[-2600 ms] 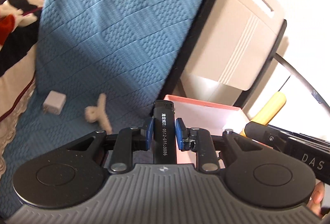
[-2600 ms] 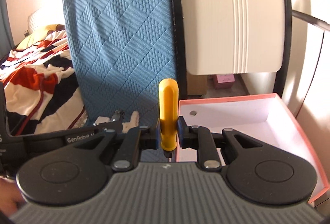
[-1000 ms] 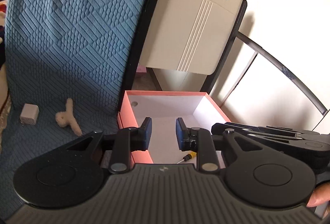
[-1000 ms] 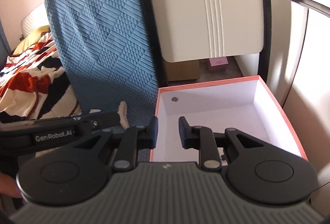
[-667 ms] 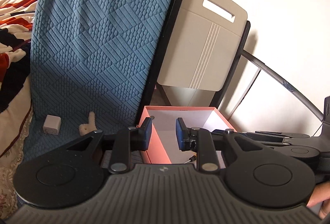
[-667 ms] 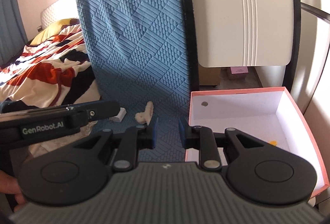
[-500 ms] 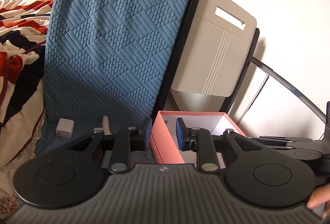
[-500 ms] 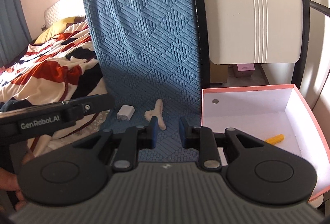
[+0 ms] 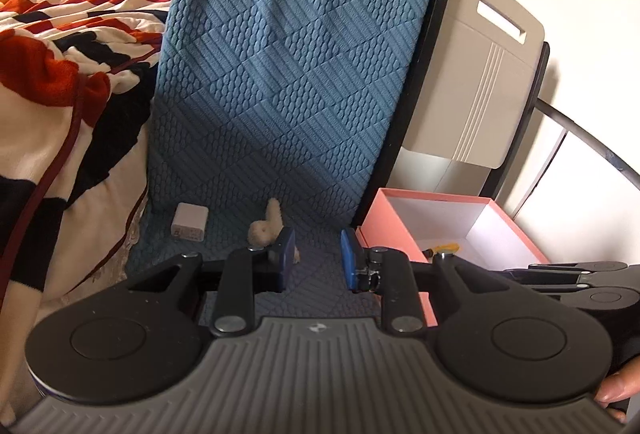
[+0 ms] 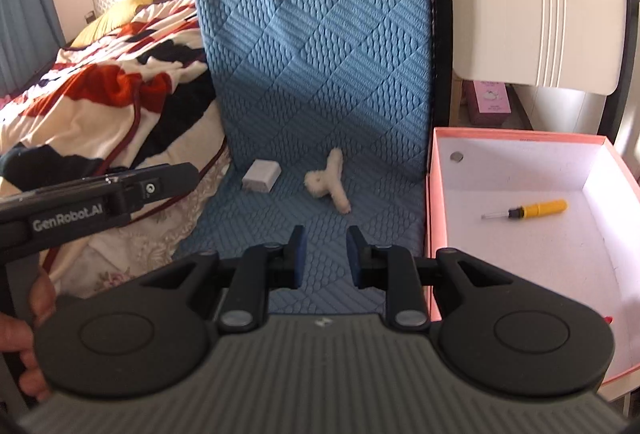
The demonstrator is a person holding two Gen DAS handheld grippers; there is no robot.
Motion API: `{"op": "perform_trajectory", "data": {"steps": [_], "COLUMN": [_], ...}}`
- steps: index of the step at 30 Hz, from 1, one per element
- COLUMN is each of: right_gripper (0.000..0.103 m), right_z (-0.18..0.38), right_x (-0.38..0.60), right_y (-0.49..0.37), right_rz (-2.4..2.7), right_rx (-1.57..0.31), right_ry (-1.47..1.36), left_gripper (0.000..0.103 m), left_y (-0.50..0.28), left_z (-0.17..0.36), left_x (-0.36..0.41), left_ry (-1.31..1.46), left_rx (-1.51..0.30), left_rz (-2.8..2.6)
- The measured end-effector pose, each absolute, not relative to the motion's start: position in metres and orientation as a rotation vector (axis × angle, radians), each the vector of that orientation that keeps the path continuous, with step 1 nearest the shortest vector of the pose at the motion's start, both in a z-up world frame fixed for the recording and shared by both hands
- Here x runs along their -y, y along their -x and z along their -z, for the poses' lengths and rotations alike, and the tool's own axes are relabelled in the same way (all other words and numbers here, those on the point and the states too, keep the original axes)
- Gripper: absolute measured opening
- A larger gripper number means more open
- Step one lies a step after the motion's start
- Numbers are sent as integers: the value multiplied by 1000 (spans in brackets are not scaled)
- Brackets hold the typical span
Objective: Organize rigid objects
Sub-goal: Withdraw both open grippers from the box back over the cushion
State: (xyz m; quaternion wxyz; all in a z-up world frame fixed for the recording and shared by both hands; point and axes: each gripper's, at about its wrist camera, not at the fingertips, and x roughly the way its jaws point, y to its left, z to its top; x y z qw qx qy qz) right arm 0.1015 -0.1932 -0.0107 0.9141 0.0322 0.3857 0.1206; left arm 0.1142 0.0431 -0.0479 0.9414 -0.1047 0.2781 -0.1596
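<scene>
Now both grippers, left (image 9: pixel 316 254) and right (image 10: pixel 323 252), empty, fingers apart; screwdriver (image 10: pixel 528 211) dropped in box (image 10: pixel 429 194). Swung back toward charger (image 10: pixel 261 176) and clip (image 10: pixel 328 180): next picks, likely.

One screwdriver (image 10: pixel 528 211), one charger (image 10: pixel 261 172)

Left claw (image 9: pixel 316 254) empty, jaws apart, right claw (image 10: pixel 323 254) likewise

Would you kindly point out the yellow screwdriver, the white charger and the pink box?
yellow screwdriver (image 10: pixel 538 209): right wrist view, on its yellow handle.
white charger (image 10: pixel 262 176): right wrist view, middle of its top face.
pink box (image 10: pixel 429 202): right wrist view, on its left wall.
</scene>
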Motion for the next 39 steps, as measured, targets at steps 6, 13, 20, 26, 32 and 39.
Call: {"op": "perform_trajectory", "data": {"steps": [6, 13, 20, 26, 32, 39], "right_gripper": [25, 25, 25, 25, 25, 25], "right_z": [30, 51, 68, 69, 71, 72], "right_x": [185, 190, 197, 193, 194, 193], "right_y": [-92, -77, -81, -91, -104, -125], "right_rz": [-252, -229, -195, -209, -211, -208], "right_rx": [-840, -863, -877, -865, -861, -852], "right_ry": [-46, -53, -95, -86, -84, -67], "left_gripper": [28, 39, 47, 47, 47, 47], "left_y": [-102, -86, -103, -116, -129, -152], "left_z": [63, 89, 98, 101, 98, 86], "left_x": [-50, -44, -39, -42, -41, -41], "left_ry": [213, 168, 175, 217, 199, 180], "left_rx": [-581, -618, -628, -641, -640, -613], "left_rz": [310, 280, 254, 252, 235, 239]}}
